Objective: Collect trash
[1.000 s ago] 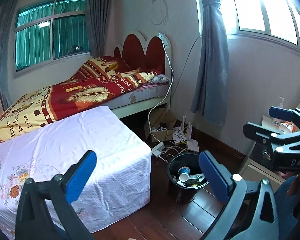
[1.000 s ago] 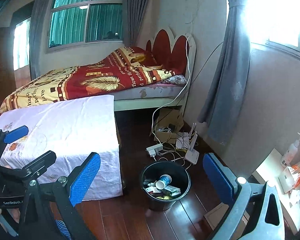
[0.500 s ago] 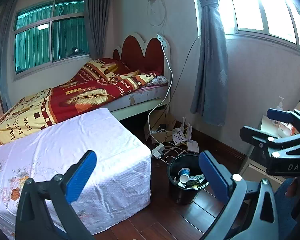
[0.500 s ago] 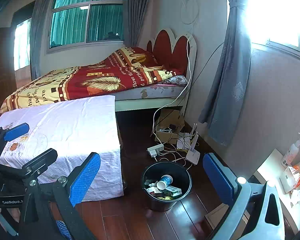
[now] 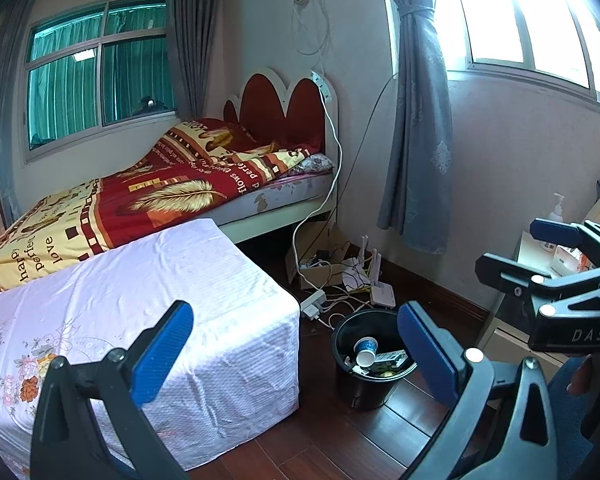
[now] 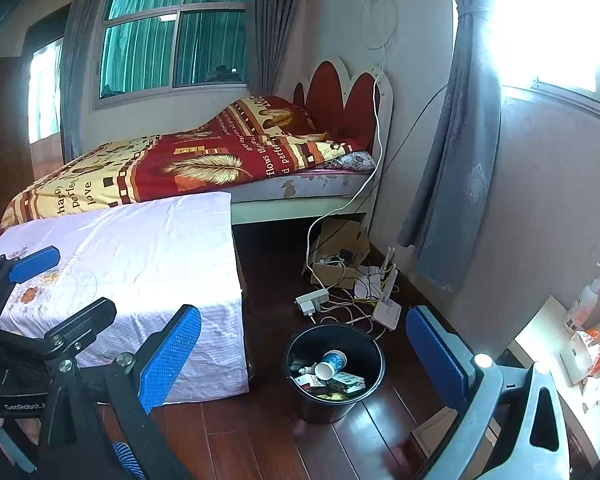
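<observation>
A black trash bin (image 5: 360, 392) stands on the wooden floor, holding a paper cup (image 5: 366, 352) and small cartons. My left gripper (image 5: 294, 354) is open and empty, held above and short of the bin. To its right, my right gripper (image 5: 536, 248) is also open and empty. In the right wrist view the same bin (image 6: 324, 408) with the cup (image 6: 332, 362) lies below and ahead of my right gripper (image 6: 304, 354). My left gripper (image 6: 58, 292) shows at the left edge over the white cloth.
A low block covered in a white floral cloth (image 5: 140, 300) stands left of the bin. Behind it is a bed with a red and yellow quilt (image 5: 160, 200). Cables, a power strip (image 6: 312, 300) and a router (image 6: 386, 312) lie on the floor. A bedside desk (image 6: 540, 336) stands at the right.
Both views have drifted only slightly. The grippers stay open and empty, and the bin and its contents have not moved.
</observation>
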Available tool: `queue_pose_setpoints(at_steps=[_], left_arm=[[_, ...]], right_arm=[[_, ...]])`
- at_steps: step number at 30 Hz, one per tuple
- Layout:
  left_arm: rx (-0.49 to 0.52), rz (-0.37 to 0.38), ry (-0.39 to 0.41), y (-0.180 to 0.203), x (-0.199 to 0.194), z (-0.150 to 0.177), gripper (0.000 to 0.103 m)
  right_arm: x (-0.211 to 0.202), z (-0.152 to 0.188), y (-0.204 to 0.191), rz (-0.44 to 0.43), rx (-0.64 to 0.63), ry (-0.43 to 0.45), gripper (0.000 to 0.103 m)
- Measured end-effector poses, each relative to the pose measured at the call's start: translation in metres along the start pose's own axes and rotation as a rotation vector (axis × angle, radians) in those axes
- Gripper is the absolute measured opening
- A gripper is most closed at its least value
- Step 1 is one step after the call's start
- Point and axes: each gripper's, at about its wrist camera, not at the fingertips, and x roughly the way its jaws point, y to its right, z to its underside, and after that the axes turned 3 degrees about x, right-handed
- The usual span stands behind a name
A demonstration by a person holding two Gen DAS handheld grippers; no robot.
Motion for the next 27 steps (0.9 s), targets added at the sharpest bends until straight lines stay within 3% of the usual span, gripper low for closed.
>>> queue_pose_setpoints(at_steps=[27], left_arm=[[0.004,0.018,-0.008,0.0004,-0.0008,-0.0012,0.103]], right_arm=[[0.0003,0.0037,-0.0004,0.005,0.001,-0.005,0.103]])
